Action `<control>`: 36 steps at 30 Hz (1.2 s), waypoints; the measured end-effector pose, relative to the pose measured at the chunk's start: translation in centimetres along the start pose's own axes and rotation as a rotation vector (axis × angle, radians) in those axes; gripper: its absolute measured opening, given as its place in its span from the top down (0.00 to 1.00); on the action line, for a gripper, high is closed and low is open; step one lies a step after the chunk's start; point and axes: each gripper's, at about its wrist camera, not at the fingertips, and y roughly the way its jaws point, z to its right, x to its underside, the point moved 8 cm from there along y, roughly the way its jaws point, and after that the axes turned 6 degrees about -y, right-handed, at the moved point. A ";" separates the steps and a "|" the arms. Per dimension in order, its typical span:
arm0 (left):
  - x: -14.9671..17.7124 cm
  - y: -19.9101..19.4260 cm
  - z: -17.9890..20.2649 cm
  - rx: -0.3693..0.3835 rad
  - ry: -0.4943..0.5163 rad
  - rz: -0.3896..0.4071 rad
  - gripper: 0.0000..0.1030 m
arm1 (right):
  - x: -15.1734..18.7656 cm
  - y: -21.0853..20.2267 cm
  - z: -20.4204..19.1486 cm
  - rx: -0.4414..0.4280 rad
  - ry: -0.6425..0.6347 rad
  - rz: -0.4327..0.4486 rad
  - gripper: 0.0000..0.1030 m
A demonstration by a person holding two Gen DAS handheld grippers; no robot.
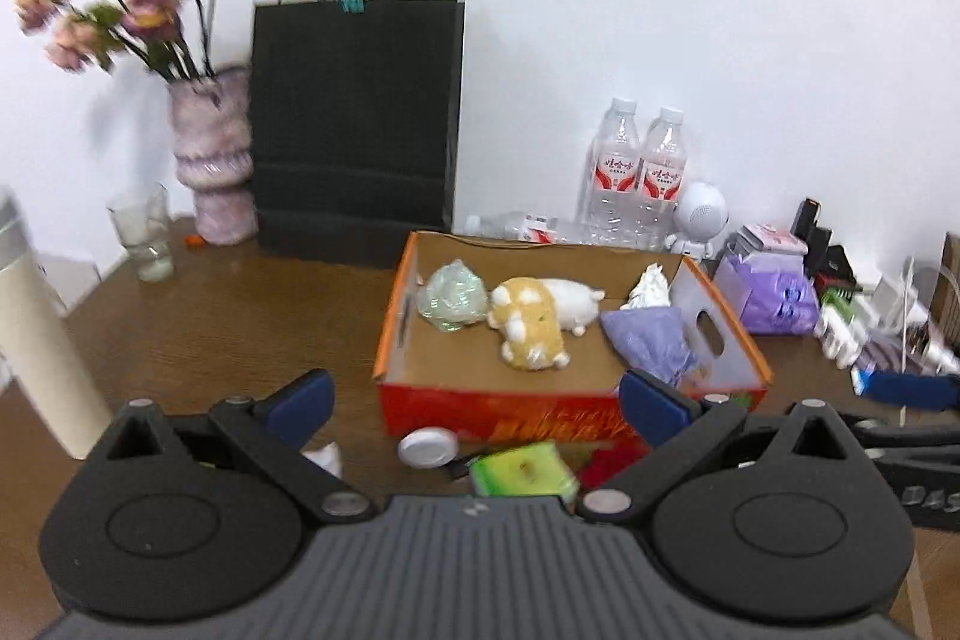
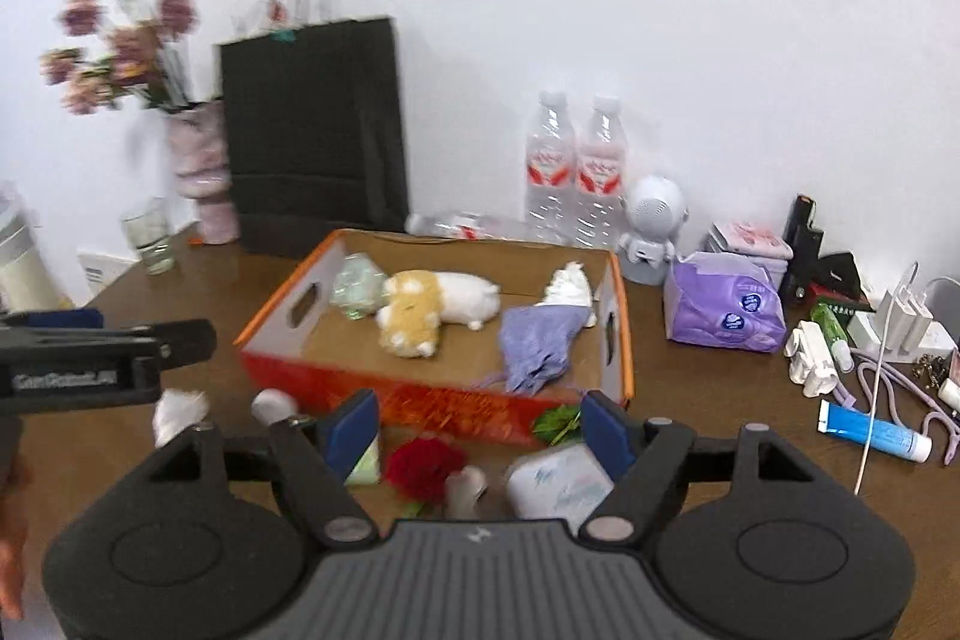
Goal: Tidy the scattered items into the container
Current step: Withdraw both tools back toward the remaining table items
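Both claws spread, nothing pinched: left gripper [image 1: 477, 406] and right gripper [image 2: 480, 430] near the orange cardboard box [image 2: 624, 340] holding plush toy [image 2: 420, 316], purple cloth [image 2: 540, 346].

Both tongs [image 1: 477, 409] [image 2: 480, 430] agape, empty

orange box [image 2: 438, 403] (open), plush toy [image 2: 420, 307] inside

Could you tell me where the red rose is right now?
In the right wrist view, the red rose lies on the table outside the orange box's front wall.
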 end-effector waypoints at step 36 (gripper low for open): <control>21.6 -6.7 -2.7 0.040 -0.065 -0.014 0.00 | 20.5 -5.2 -3.5 -0.060 0.203 0.076 0.16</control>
